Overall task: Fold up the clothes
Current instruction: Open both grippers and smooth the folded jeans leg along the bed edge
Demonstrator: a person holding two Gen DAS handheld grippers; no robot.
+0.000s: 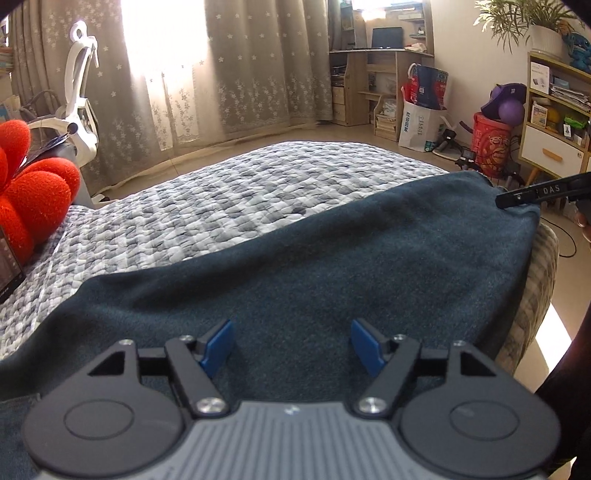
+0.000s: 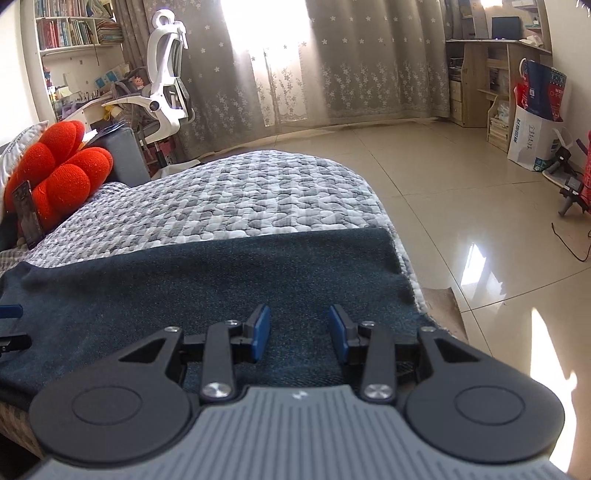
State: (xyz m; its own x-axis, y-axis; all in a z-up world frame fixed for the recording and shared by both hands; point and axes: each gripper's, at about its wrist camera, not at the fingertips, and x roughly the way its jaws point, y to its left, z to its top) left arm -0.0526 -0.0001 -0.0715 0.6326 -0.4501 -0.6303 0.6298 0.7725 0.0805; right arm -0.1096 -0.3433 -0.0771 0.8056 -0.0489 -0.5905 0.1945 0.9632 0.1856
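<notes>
Sunlight is pouring through flowered curtains [image 2: 332, 62] into a lived-in bedroom at home: a quilted grey bed [image 2: 258, 199] is filling the middle, with bookshelves [image 2: 74, 26], a wooden desk [image 1: 376, 70] and probably a laptop [image 1: 386, 37] standing around.

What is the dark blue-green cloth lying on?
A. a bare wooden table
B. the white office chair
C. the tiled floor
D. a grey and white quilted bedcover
D: the dark cloth is spread flat over the near end of the grey and white quilted bedcover, with both open grippers, left and right, above it.
</notes>
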